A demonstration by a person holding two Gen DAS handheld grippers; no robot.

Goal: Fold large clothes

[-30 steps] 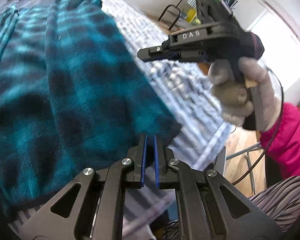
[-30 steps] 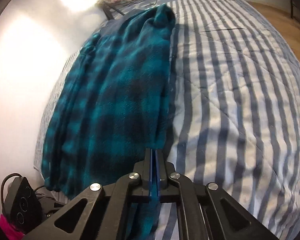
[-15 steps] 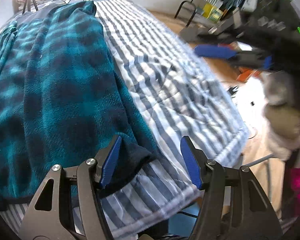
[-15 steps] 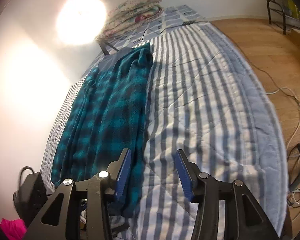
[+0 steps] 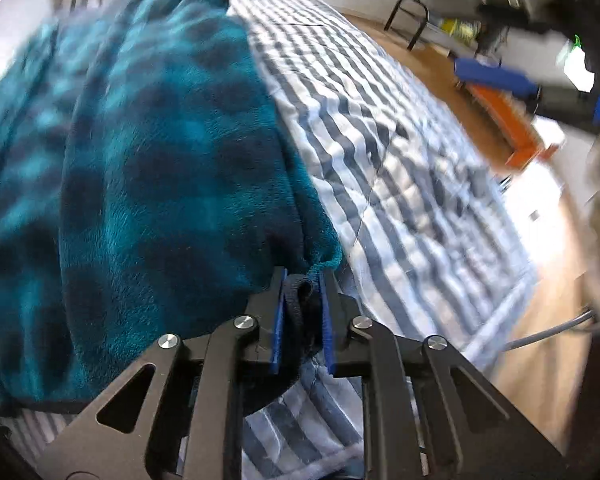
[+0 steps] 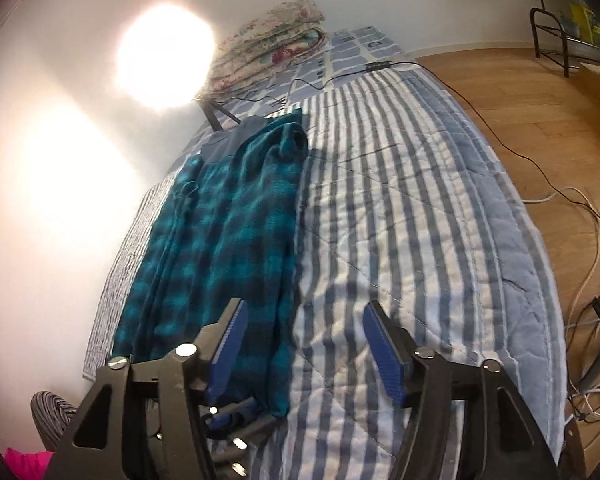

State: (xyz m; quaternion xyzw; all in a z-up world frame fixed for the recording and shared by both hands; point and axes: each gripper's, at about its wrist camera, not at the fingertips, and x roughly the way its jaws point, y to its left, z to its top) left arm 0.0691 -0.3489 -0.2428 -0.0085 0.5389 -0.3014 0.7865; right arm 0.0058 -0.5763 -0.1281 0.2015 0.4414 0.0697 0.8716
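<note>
A teal and black plaid fleece garment (image 5: 148, 168) lies lengthwise, folded narrow, on the left side of a striped bed quilt (image 5: 400, 168). My left gripper (image 5: 302, 280) is shut on the garment's near right corner, dark hem bunched between the blue pads. In the right wrist view the garment (image 6: 228, 240) stretches away toward the pillows. My right gripper (image 6: 304, 344) is open and empty, raised above the garment's near end. It also shows blurred at the upper right of the left wrist view (image 5: 496, 78).
A folded floral blanket (image 6: 272, 44) and a black cable (image 6: 340, 76) lie at the bed's far end. A bright lamp (image 6: 166, 56) glares by the wall. Wood floor with cables (image 6: 588, 216) is right of the bed. A black metal frame (image 5: 410, 20) stands beyond.
My left gripper opened, then closed on the garment's near corner. My right gripper let go of the garment, opened wide and rose away from the bed.
</note>
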